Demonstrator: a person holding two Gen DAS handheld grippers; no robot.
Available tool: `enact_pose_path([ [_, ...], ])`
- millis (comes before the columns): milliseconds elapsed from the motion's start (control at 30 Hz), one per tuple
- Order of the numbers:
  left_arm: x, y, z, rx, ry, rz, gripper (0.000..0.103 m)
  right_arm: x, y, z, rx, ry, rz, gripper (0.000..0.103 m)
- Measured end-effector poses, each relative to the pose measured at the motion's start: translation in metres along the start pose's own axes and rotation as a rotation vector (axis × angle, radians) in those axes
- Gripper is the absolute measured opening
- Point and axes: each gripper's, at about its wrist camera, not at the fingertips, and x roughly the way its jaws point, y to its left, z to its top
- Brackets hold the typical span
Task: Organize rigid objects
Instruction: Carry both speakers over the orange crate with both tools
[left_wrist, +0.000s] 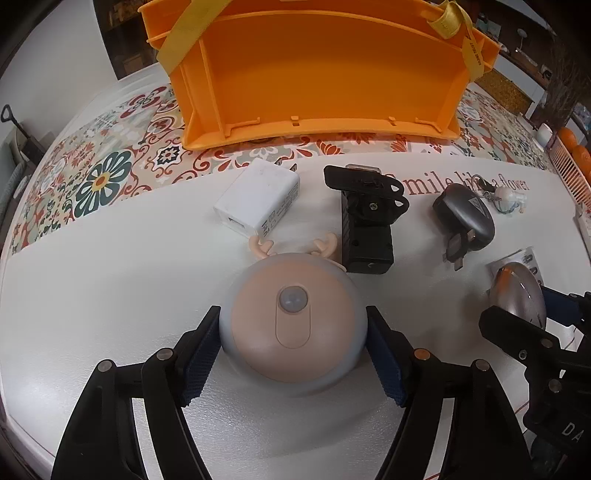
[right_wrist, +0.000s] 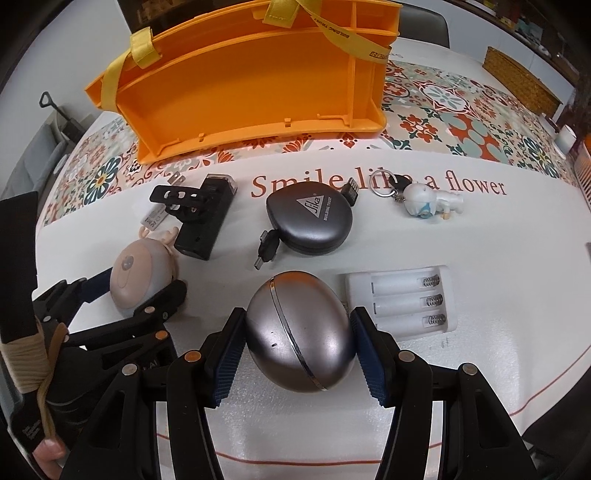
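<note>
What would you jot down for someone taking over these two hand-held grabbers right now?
Left gripper: fingers against both sides of the round pink deer light, which sits on the table.
Right gripper: shut on the silver egg-shaped case, also on the table.
Waiting in front of the bin: white charger, black clip gadget, grey cable reel, keyring figure, battery holder.
Done: nothing visible in the orange bin.
Left: put everything in it.
</note>
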Motion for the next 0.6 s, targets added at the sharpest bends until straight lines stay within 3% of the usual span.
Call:
enact_pose_path([
  [600,-0.055,0.016,0.014,-0.005,-0.068,-0.011,0.074,-0.036,0.011,0.012,0.014,-0.050,0.004,0.057],
])
